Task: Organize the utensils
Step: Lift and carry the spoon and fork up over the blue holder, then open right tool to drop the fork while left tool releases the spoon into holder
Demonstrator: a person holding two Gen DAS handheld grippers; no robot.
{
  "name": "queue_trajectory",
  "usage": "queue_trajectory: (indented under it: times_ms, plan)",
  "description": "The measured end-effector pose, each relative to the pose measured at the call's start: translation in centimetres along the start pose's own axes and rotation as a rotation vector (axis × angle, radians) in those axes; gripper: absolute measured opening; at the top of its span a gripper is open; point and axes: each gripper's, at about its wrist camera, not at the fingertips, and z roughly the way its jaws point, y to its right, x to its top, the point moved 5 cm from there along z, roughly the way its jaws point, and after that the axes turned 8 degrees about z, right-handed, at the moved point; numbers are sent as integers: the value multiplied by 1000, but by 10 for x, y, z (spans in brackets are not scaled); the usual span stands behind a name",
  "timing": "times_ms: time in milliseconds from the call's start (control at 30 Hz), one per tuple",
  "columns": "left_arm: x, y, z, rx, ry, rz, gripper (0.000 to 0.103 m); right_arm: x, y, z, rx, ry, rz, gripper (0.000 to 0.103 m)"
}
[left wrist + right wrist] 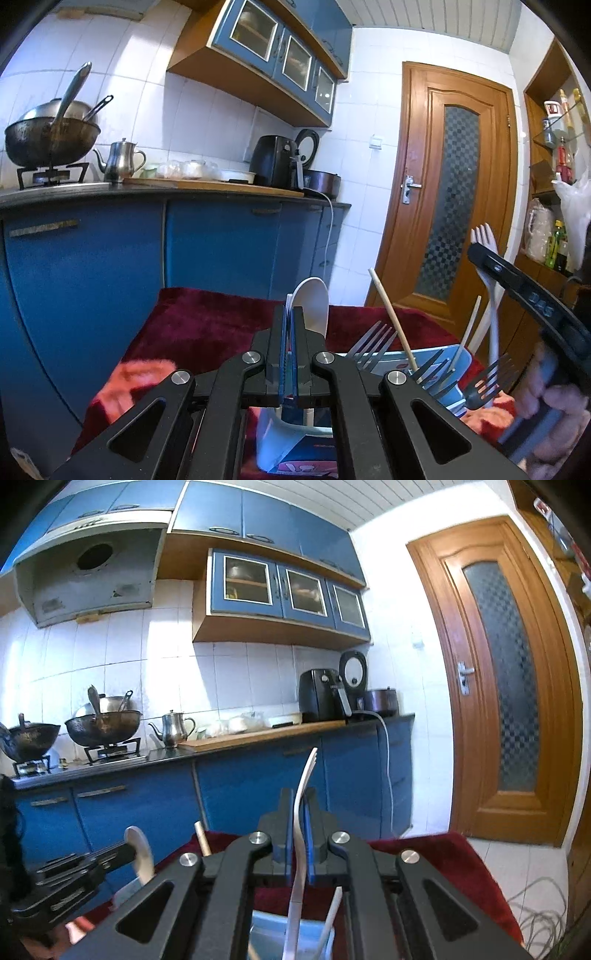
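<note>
Both wrist views toward shared counter [177, 192]

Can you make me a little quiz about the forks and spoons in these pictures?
1. What does the right gripper hold: a white plastic fork or a metal one?
2. True or false: the left gripper is shut on a white spoon.
3. What colour is the cloth under the utensil box?

Key: 1. white plastic fork. 2. true. 3. dark red.
</note>
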Motion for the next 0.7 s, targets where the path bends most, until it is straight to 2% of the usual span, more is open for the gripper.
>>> queue_trajectory:
  times_ms: [300, 533, 600, 667, 700]
  plan:
    - [-3, 1, 6, -12, -9, 2, 2, -11, -5, 19, -39, 67, -90, 7]
    - [-7, 3, 8, -23, -22, 3, 3, -15, -1, 18, -21, 46, -62, 7]
    - [-9, 4, 8, -31, -30, 6, 3, -17, -1, 17, -6, 14, -40, 10]
    - [-10, 6, 9, -37, -45, 5, 5, -16, -3, 15, -4, -4, -21, 22]
    - [-10, 6, 9, -40, -50, 0, 8, -15, -4, 13, -5, -5, -17, 22]
